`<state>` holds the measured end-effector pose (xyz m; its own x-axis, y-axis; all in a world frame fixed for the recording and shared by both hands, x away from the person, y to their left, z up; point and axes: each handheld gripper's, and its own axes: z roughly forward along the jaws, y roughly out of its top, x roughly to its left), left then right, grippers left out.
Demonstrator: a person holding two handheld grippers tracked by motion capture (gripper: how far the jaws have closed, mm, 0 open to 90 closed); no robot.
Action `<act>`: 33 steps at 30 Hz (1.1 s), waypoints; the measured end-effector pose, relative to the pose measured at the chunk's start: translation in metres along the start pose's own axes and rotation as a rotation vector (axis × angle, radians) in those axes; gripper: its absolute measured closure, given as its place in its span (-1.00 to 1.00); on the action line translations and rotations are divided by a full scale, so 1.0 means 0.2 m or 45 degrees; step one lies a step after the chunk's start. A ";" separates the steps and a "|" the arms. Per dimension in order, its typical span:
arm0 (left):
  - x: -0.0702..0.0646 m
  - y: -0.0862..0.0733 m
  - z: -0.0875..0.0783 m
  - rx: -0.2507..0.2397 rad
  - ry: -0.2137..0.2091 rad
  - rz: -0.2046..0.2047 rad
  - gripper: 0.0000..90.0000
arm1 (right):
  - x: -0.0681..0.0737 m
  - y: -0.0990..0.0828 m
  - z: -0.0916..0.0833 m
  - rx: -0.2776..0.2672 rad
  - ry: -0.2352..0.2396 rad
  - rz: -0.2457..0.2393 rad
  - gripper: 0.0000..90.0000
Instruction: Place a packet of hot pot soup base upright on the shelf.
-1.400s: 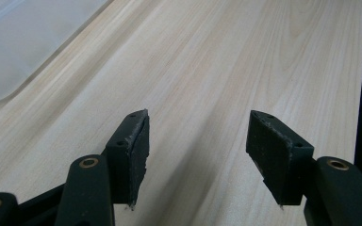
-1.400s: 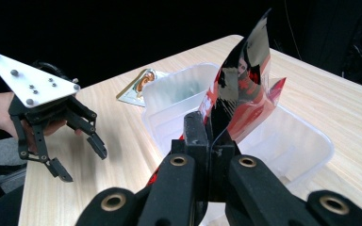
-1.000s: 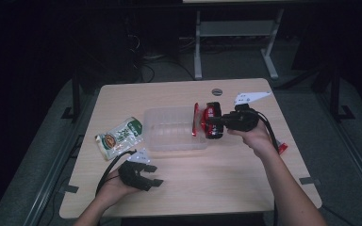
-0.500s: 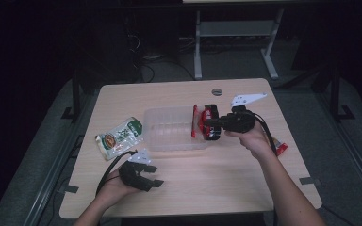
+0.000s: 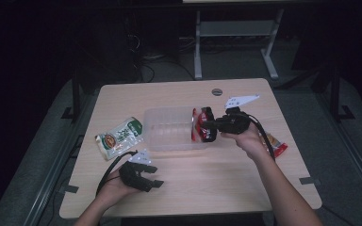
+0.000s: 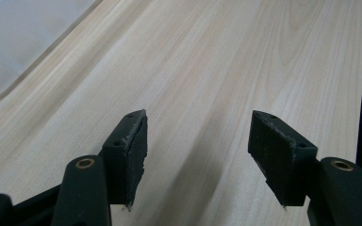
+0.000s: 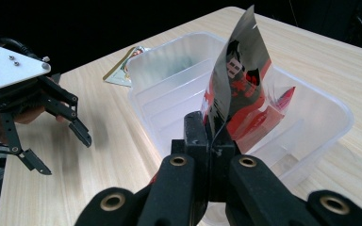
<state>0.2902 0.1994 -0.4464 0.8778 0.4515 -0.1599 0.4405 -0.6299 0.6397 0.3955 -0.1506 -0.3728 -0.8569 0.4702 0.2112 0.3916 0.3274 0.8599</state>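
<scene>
Two grippers, one busy. Left to right: green snack packet [image 5: 119,138] lies flat on the table [image 5: 179,89] left of the bin, apart from it; we judge it's queued for loading. Left gripper [image 5: 152,178] rests low at the near edge, jaws apart, nothing between them, parked clear so it doesn't block the bin. Clear plastic bin [image 5: 169,128] sits mid-table, open side up. Right gripper [image 7: 211,134] is clamped on the corner of a red snack packet [image 7: 240,94], holding it upright over the bin's right end, partly inside the walls. We reckon the edge pinch keeps the bag hanging free for a drop. Another red packet [image 5: 275,143] lies past the right hand [image 5: 247,139].
</scene>
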 end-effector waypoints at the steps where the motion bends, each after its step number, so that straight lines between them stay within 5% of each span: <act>1: 0.00 0.00 0.00 0.001 0.001 0.000 -0.16 | 0.00 0.00 0.00 0.003 0.001 0.001 1.00; 33: -0.03 -0.12 -0.09 -0.013 0.086 -0.069 -0.16 | -0.10 -0.01 0.16 0.022 0.024 0.042 1.00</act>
<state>0.2706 0.2239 -0.4466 0.8378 0.5268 -0.1437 0.4849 -0.5967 0.6394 0.4229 -0.1338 -0.3940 -0.8494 0.4655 0.2485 0.4256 0.3259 0.8442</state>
